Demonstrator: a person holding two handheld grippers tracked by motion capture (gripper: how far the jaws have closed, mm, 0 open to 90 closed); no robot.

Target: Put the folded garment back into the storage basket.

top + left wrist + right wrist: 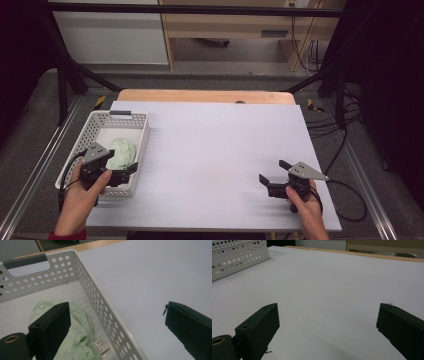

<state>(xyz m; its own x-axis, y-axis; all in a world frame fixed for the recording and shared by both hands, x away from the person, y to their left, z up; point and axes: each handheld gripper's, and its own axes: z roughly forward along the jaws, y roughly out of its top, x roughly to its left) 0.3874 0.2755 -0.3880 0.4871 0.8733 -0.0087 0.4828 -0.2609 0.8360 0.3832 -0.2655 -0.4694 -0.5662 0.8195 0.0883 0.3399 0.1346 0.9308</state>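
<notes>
High view, green cloth [122, 152] in basket [141, 120], beside left hand-held gripper [131, 169]

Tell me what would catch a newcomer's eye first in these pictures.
A white perforated basket sits at the table's left edge with a crumpled pale green cloth inside. The left gripper hovers open over the basket's near end, while the right gripper waits open above the white tabletop.

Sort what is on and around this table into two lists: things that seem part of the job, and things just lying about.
Likely part of the job:
- white perforated basket
- crumpled pale green garment inside it, label showing
- left gripper, open over the basket's right wall
- right gripper, open above the white table sheet

Just lying about:
- cables on the floor
- wooden furniture behind
</notes>
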